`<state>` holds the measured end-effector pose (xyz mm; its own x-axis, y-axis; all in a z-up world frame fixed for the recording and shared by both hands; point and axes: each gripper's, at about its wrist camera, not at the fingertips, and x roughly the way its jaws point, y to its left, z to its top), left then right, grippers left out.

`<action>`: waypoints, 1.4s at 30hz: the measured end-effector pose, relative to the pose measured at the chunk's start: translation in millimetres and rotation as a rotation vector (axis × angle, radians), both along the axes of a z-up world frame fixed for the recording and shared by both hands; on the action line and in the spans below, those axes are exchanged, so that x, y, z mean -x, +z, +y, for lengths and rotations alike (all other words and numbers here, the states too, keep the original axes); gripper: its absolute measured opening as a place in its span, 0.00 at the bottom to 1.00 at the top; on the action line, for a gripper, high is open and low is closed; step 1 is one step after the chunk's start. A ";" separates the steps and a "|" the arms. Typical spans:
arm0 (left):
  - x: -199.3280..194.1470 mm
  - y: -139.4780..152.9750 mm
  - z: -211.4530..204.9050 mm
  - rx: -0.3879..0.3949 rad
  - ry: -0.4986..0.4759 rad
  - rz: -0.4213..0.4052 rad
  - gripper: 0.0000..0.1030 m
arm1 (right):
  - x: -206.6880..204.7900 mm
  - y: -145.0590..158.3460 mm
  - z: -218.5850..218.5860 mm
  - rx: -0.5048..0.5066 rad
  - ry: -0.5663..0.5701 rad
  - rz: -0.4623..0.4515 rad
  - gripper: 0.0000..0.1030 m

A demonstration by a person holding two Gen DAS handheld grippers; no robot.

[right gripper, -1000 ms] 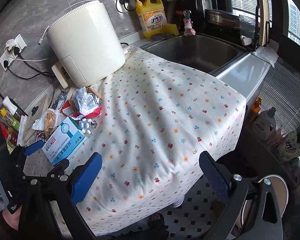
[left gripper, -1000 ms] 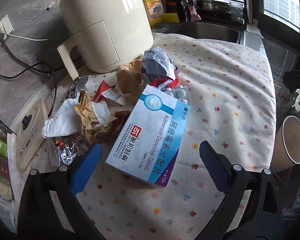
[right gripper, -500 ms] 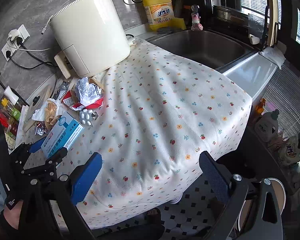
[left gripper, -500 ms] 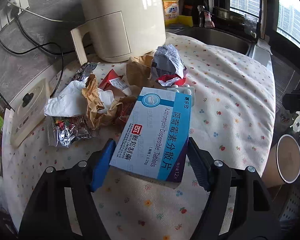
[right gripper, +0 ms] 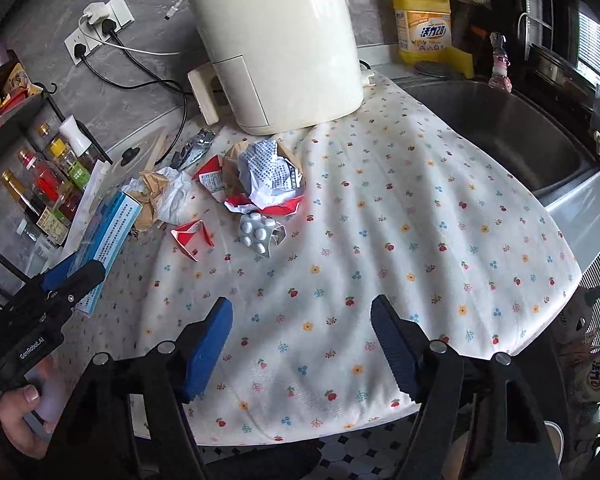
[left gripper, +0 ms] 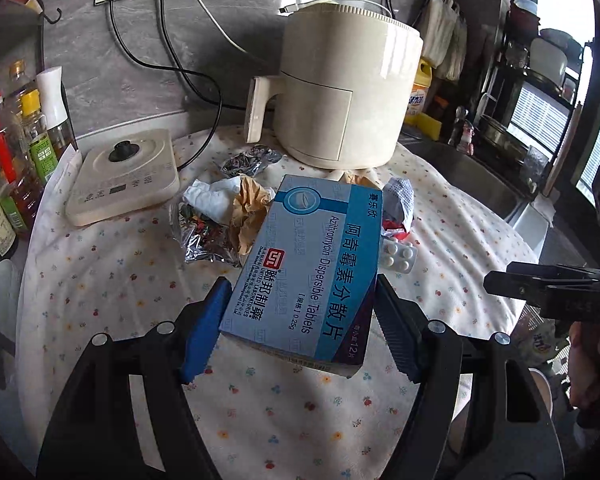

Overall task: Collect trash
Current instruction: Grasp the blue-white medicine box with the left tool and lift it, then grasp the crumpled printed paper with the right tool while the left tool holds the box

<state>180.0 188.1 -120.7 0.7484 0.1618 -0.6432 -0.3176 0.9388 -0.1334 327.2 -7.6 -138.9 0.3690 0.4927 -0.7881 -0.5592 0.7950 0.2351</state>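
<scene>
Left gripper (left gripper: 300, 324) now clamped on the blue azithromycin tablet box (left gripper: 306, 268). A second ago its jaws straddled the box wide with it flat on the floral cloth (left gripper: 112, 280); half a second ago they had closed onto its long sides. Box now looks lifted at the near end and tilted, so first piece of trash is in hand and needs a bin, none visible in either current view.

Right gripper (right gripper: 302, 346) carries nothing: jaws closing over bare cloth at the near table edge, nothing between them.

Rest of the pile not yet collected, near the cream air fryer (right gripper: 276, 44): blister pack (right gripper: 258, 234), crumpled printed leaflet (right gripper: 270, 172), red wrapper (right gripper: 192, 238), brown paper (left gripper: 250, 208), foil wrapper (left gripper: 204, 236). Blister pack looks the closest pick for the right.
</scene>
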 end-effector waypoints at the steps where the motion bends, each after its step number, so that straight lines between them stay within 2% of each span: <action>1: 3.3 3.1 4.2 0.005 0.013 -0.009 0.69 | -2.4 1.7 5.6 -0.004 0.011 -0.003 0.66; 5: 19.9 18.4 24.4 0.038 0.081 -0.074 0.69 | -14.6 7.7 28.4 -0.012 0.039 -0.014 0.65; 8: 28.1 25.0 38.6 0.027 0.131 -0.101 0.69 | -23.5 9.1 46.2 -0.012 0.053 -0.021 0.62; 14: 35.4 14.4 71.8 0.028 0.204 -0.066 0.69 | -44.3 2.8 74.0 0.010 0.054 -0.031 0.59; 19: 38.5 8.0 88.0 0.027 0.225 -0.040 0.69 | -66.4 -6.8 87.6 0.026 0.018 -0.029 0.58; 21: 37.7 6.8 92.7 0.026 0.229 -0.035 0.69 | -72.0 -14.4 93.3 0.038 0.023 -0.016 0.45; 22: 37.9 7.0 94.1 0.026 0.231 -0.035 0.69 | -73.9 -17.9 95.5 0.042 0.028 -0.006 0.27; 23: 37.9 7.9 94.4 0.025 0.231 -0.036 0.69 | -75.3 -21.2 96.2 0.044 0.030 0.008 0.17; 25: 37.0 10.2 93.0 0.022 0.227 -0.040 0.70 | -74.1 -21.6 92.1 0.008 0.024 0.024 0.15; 26: 36.2 11.3 91.5 0.020 0.224 -0.043 0.70 | -71.8 -19.8 90.3 0.003 0.028 0.017 0.10; 29: 32.8 14.0 85.9 0.021 0.212 -0.049 0.70 | -62.5 -12.9 82.0 -0.005 0.042 -0.004 0.09; 37: 19.7 19.4 54.8 0.026 0.152 -0.064 0.70 | -42.6 16.7 31.7 -0.064 0.023 -0.032 0.08; 42: 5.9 23.7 22.4 0.031 0.085 -0.071 0.70 | -34.2 33.3 -16.2 -0.077 -0.033 -0.060 0.08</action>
